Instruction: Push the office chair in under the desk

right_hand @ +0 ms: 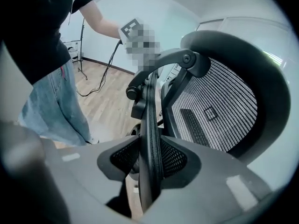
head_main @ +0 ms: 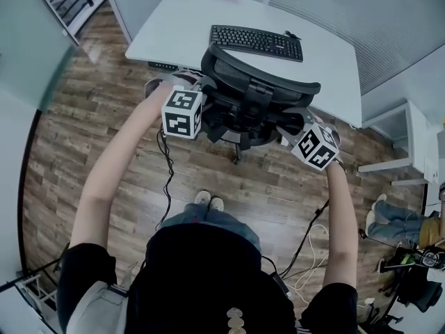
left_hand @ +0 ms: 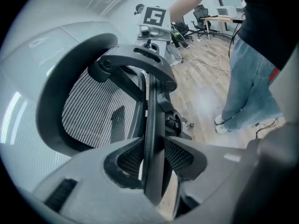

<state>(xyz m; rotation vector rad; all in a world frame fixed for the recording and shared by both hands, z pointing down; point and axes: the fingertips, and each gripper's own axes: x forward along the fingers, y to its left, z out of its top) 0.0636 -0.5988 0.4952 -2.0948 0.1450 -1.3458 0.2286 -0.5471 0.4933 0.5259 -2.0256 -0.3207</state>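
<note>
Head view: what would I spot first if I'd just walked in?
The big black chair sits in the middle, at the edge of the white desk, which has a keyboard on it. A person stands over the chair with the left gripper clamped on the left armrest and the right gripper on the right armrest.

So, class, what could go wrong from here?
The left hand-held gripper clamps only the thin edge of the left armrest, the right hand-held gripper that of the right armrest; a hard shove could slip them off. The backrest stands at the desk edge near the keyboard; pushing may bump it. The cable trailing by the person's feet could trip them.
</note>
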